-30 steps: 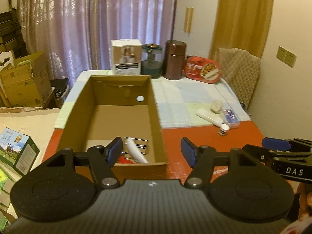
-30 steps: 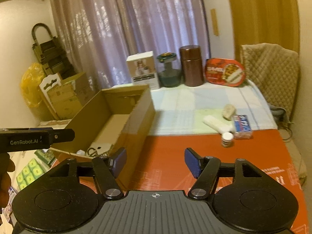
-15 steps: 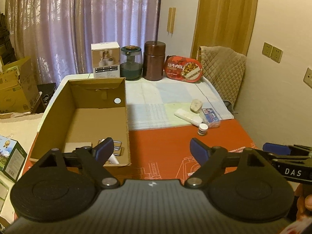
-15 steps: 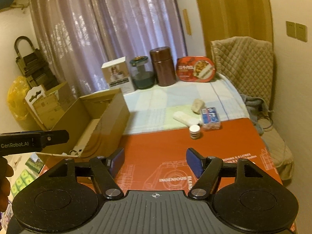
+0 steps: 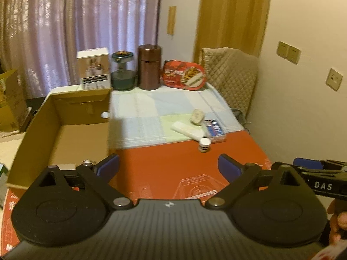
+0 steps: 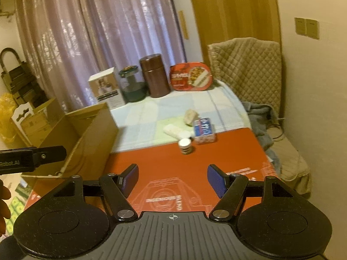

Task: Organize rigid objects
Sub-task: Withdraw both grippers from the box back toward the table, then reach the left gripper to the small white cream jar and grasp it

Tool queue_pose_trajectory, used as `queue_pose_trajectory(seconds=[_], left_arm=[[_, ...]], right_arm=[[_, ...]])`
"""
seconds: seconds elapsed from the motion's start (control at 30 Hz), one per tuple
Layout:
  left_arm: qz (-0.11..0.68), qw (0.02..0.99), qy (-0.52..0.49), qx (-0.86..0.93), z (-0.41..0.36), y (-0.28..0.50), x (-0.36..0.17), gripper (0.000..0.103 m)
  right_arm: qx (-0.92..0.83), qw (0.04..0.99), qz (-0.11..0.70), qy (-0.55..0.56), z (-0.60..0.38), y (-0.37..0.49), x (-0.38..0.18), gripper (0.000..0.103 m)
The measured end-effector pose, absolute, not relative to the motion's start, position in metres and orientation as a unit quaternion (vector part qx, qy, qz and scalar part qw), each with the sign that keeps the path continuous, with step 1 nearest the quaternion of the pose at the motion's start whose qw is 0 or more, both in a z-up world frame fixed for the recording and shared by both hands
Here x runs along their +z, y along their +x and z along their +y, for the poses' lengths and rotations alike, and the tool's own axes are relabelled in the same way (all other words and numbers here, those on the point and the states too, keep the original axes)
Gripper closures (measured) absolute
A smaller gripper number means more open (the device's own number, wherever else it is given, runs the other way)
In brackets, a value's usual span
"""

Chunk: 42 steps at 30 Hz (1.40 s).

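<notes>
An open cardboard box (image 5: 65,117) stands on the table's left (image 6: 91,134); a few items lie at its near end, mostly hidden. Loose on the table's right are a small white-capped jar (image 5: 204,144) (image 6: 185,146), a white tube (image 5: 187,130) (image 6: 176,131), a beige lump (image 5: 197,117) (image 6: 190,116) and a blue-and-red clear packet (image 5: 214,130) (image 6: 204,130). My left gripper (image 5: 169,166) is open and empty over the red mat. My right gripper (image 6: 172,179) is open and empty, short of the jar.
At the table's back stand a white carton (image 5: 94,68), a green-lidded glass jar (image 5: 122,71), a brown canister (image 5: 150,67) and a red food tray (image 5: 184,75). A quilted chair (image 6: 247,69) is at the right. Cardboard boxes (image 6: 36,119) sit left on the floor.
Both grippers have swung right, away from the box toward the loose items, and stay open. The left gripper's jaws have spread wider.
</notes>
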State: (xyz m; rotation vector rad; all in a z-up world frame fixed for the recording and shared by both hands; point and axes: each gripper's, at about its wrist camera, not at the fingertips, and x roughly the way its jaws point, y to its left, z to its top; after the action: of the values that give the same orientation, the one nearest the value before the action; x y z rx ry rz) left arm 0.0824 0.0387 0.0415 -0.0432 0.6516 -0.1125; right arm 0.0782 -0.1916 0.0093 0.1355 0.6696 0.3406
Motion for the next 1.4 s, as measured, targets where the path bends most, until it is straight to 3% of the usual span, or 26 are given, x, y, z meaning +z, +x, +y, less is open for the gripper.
queue_pose_trajectory(seconds=[0.3, 0.97, 1.17, 1.4], left_arm=[[0.316, 0.944, -0.001, -0.092, -0.008, 0.116, 0.025, 0.007], [0.360, 0.929, -0.002, -0.083, -0.044, 0.236, -0.091, 0.008], [0.361, 0.929, 0.006, -0.080, -0.049, 0.262, -0.116, 0.014], [0.353, 0.931, 0.011, -0.092, -0.055, 0.284, -0.134, 0.028]], right_arm=[[0.124, 0.933, 0.330, 0.068, -0.233, 0.106, 0.002, 0.036], [0.118, 0.925, 0.358, 0.052, -0.254, 0.227, -0.068, 0.036], [0.114, 0.922, 0.369, 0.041, -0.243, 0.259, -0.093, 0.036], [0.103, 0.926, 0.361, 0.039, -0.243, 0.276, -0.109, 0.036]])
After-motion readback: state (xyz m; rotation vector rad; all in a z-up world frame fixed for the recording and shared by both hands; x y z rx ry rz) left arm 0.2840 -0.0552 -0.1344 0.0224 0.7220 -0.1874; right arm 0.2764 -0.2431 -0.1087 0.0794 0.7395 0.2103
